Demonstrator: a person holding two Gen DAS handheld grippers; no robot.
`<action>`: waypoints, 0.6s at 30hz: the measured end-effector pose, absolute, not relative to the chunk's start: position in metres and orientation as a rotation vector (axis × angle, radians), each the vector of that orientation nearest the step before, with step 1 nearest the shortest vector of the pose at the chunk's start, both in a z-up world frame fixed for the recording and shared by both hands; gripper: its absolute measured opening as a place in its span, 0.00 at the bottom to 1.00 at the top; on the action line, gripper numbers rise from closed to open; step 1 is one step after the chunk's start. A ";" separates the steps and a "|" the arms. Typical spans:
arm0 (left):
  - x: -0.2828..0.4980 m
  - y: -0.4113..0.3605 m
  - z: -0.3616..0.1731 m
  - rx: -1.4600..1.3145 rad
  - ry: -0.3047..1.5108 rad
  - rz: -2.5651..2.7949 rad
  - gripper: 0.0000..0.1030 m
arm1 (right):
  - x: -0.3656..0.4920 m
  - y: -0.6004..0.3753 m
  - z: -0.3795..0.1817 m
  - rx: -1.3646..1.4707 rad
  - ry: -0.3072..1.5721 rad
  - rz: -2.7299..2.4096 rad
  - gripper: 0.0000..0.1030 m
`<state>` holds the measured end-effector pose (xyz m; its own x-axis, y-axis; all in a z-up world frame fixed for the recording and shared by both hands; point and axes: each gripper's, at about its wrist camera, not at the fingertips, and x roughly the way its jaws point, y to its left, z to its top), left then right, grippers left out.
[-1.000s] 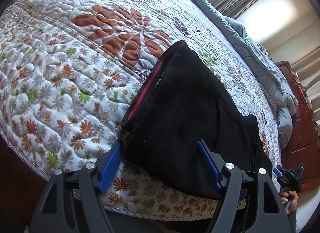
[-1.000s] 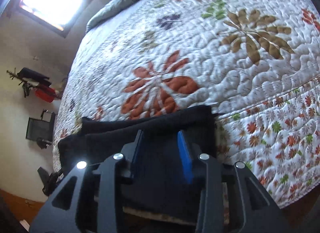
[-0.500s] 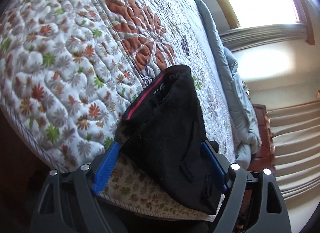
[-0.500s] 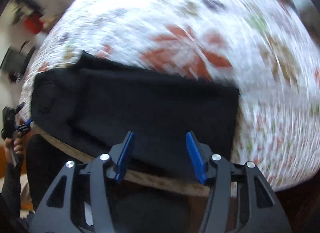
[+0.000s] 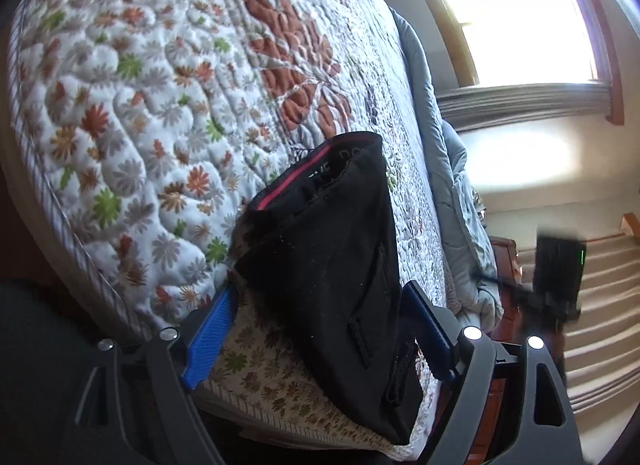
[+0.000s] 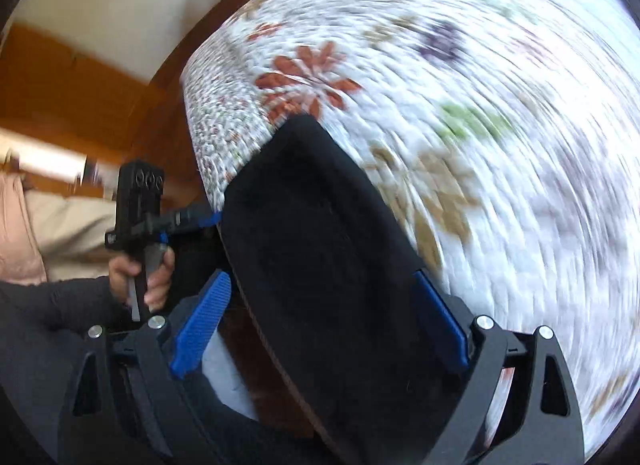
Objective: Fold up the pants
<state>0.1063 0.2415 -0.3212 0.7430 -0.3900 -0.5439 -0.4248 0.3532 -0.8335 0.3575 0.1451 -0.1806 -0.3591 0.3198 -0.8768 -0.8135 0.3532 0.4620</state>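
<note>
- Sunlight came through a window [image 5: 516,13] beyond the far side of a bed covered by a white quilt [image 5: 132,105] printed with orange, green and grey flowers.
- Grey bedding [image 5: 460,201] lay bunched along the quilt's far edge, below the window.
- Black pants [image 5: 336,265] lay folded into a compact bundle at the near edge of the bed, resting on the quilt; a red stripe ran along the waistband at the end away from the left camera.
- From the right wrist view the pants [image 6: 320,249] showed as a dark, smooth slab against the quilt [image 6: 500,125], which was smeared by motion blur.
- Left gripper [image 5: 320,329] had its blue pads set wide, one on each side of the bundle's near end, with the left-hand pad clear of the cloth; the right-hand pad was partly hidden behind the fabric, so contact there could not be told.
- Right gripper [image 6: 320,329] had its jaws opening, the pants lying between the blue pads without being pinched.
- In the right wrist view a hand [image 6: 140,273] in a dark sleeve held the handle of the left gripper beside the bed's edge.
</note>
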 end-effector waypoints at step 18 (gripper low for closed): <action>0.102 0.234 -0.330 -1.226 0.741 0.006 0.88 | 0.340 0.323 -0.305 -0.819 1.835 1.756 0.95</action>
<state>0.1024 0.2340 -0.3297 0.7693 -0.3773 -0.5156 -0.3858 0.3689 -0.8456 0.3398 0.3229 -0.3054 -0.7122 -0.0989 -0.6950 -0.6987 0.0037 0.7154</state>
